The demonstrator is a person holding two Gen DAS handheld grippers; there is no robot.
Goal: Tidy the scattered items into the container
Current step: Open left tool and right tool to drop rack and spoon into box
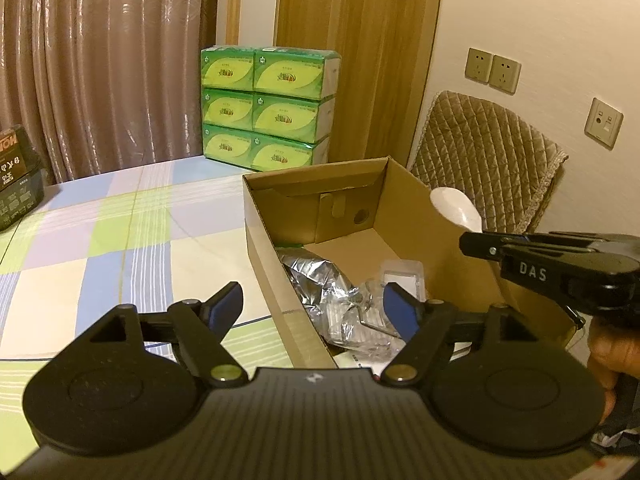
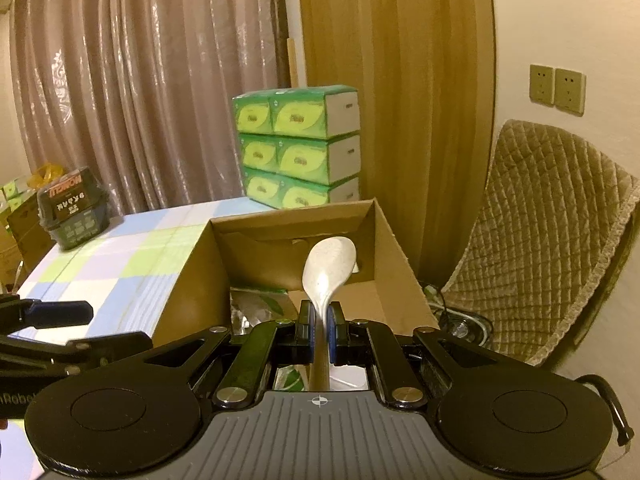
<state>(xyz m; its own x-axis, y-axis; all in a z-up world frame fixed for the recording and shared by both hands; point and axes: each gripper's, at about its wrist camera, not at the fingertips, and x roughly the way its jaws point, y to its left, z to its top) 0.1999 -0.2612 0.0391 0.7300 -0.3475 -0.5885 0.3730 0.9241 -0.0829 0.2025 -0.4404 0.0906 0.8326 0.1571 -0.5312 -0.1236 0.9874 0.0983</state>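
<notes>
- Spoon (image 2: 326, 270) is sitting pinched by its handle between the pads of the right tongs (image 2: 319, 334), bowl pointing to 12 o'clock and hanging above the open cardboard box (image 2: 192, 276); in the left wrist view its white bowl (image 1: 456, 208) is showing just over the box's right wall.
- Speckled and pale, it is looking like hard plastic or a similar moulded stuff: probably light, stiff and a little slick, so the narrow handle is seeming the right place to hold, with a firm squeeze to stop it swivelling.
- Right tongs are standing closed tight on the handle, the bowl tilting slightly to 1 o'clock.
- Left tongs (image 1: 312, 308) are standing wide with nothing between them, hovering over the box's near corner.
- Box is already holding a crumpled silver foil bag (image 1: 312, 272) and some clear plastic packaging (image 1: 368, 320) toward 6 o'clock; both are looking soft enough for a dropped spoon to land on quietly.
- Box is resting on a checked bed sheet (image 1: 120, 240), with stacked green tissue packs (image 1: 268, 108) at 12 o'clock and a quilted chair (image 1: 488, 152) at 2 o'clock.
</notes>
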